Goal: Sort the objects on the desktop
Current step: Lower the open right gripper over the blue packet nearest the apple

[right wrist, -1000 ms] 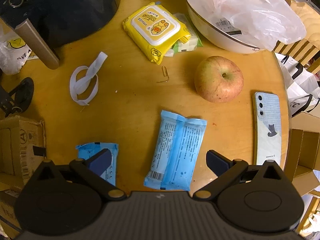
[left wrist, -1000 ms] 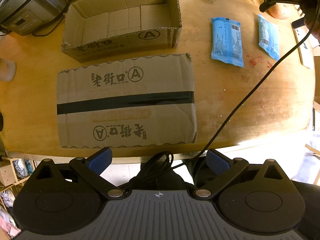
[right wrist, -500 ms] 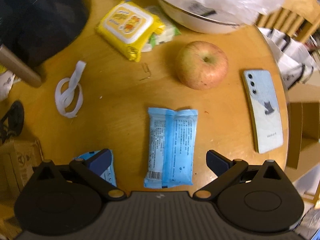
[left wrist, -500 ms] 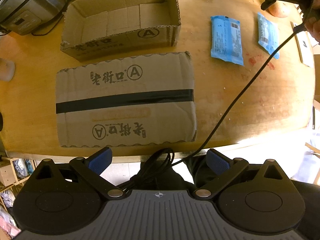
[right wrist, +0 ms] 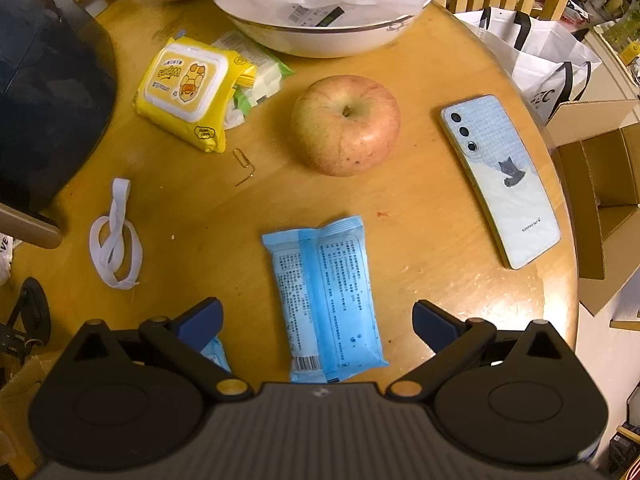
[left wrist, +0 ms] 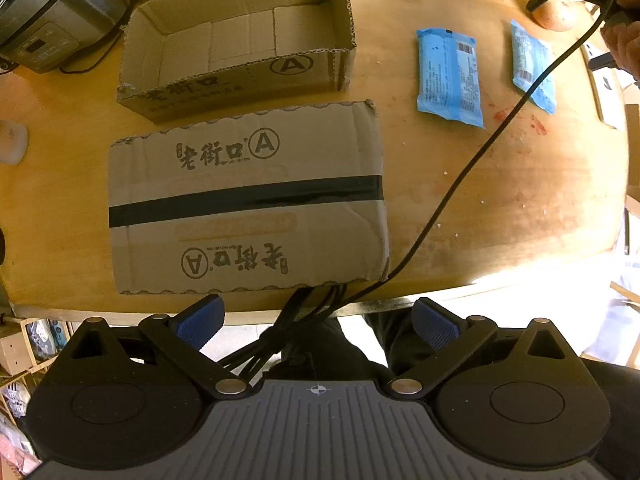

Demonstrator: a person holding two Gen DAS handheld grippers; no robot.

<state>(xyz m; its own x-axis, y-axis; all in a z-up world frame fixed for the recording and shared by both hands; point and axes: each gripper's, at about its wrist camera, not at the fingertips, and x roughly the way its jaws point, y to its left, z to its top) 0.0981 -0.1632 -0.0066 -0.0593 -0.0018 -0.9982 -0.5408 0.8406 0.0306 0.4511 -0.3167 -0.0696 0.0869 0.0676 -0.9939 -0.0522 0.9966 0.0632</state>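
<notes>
The blue wipes packet (right wrist: 326, 300) lies flat on the wooden surface (right wrist: 420, 264) directly in front of my right hand-held gripper (right wrist: 316, 320), between its two spread fingers and touching neither, its barcode end nearest me. My right fingers stand wide apart and hold nothing. A second blue packet (right wrist: 216, 354) peeks out under my left-side finger pad, mostly hidden in this view. Beyond the first packet sits an apple (right wrist: 346, 124), stem up, with a phone (right wrist: 500, 180) lying back-up to its right and a yellow wipes pack (right wrist: 186, 90) to its left; a paper clip (right wrist: 244, 160) and a looped white strap (right wrist: 114, 240) lie on the left, and a white bowl (right wrist: 328, 36) with a plastic bag over it stands at the far edge. My left hand-held gripper (left wrist: 318, 322) hangs off the near edge of the surface, fingers also wide open and empty. Ahead of it lies a flattened cardboard sheet (left wrist: 248, 200) with a black tape stripe, and just behind that an open cardboard box (left wrist: 240, 48), empty inside. From this side both blue packets lie well to the right of the box, and a black cable (left wrist: 480, 152) runs across the surface.
</notes>
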